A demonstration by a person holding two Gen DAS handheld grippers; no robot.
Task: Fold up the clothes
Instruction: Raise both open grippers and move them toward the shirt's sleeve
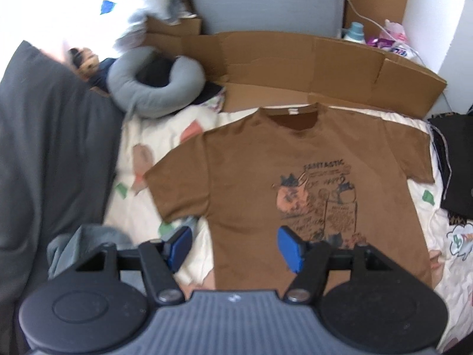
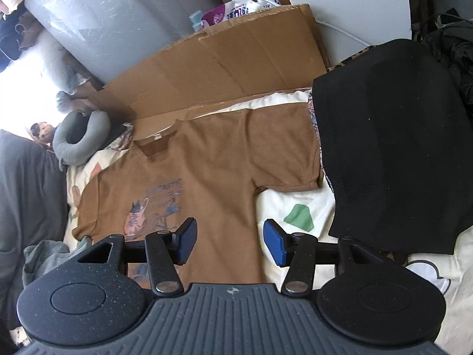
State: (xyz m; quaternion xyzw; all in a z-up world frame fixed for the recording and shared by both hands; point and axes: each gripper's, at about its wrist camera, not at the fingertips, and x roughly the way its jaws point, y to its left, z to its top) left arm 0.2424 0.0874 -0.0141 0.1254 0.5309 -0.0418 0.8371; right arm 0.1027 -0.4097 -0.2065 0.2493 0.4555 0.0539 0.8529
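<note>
A brown T-shirt (image 1: pixel 266 171) with a printed picture on its chest lies flat, front up, on a cream patterned sheet (image 1: pixel 142 207), collar toward the cardboard. My left gripper (image 1: pixel 233 247) hovers open over the shirt's lower left side edge, nothing between its blue pads. In the right wrist view the same T-shirt (image 2: pixel 212 171) spreads out with both short sleeves laid out. My right gripper (image 2: pixel 230 241) is open above the shirt's right side edge below the sleeve, its pads empty.
A black folded garment (image 2: pixel 393 148) lies right of the shirt, overlapping the sleeve tip. Flattened cardboard (image 1: pixel 295 62) stands along the far edge. A grey neck pillow (image 1: pixel 153 85) and a dark grey blanket (image 1: pixel 44 148) are at the left, with grey cloth (image 1: pixel 77 242) near the front.
</note>
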